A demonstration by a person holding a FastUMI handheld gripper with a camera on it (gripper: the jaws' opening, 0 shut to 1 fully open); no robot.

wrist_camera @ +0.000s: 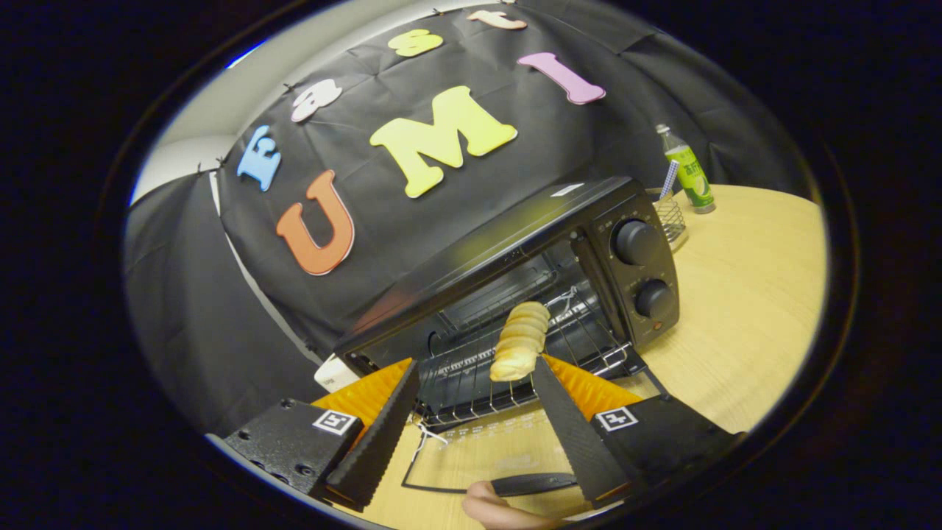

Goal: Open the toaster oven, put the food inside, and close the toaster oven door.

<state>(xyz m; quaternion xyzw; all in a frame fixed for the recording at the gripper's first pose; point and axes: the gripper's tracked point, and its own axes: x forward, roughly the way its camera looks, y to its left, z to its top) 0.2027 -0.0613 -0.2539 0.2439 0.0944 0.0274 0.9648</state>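
Observation:
The black toaster oven [508, 239] stands on the wooden table with its glass door [471, 460] folded down flat toward me, the door handle [531, 483] nearest to me. A pale ridged bread roll [521, 341] lies on the wire rack [471, 386] at the front of the oven's mouth. My gripper [477, 364] is open, its fingers spread wide over the lowered door, tips at the rack's front edge. The roll sits just ahead of the right fingertip [546, 372], close to or touching it; the left finger is well apart from it.
A person's finger [489, 509] rests by the door handle. Two knobs [636, 243] sit on the oven's right panel. Behind the oven stand a wire basket [670, 217] and a green bottle [689, 173]. Bare table [751, 294] extends to the right.

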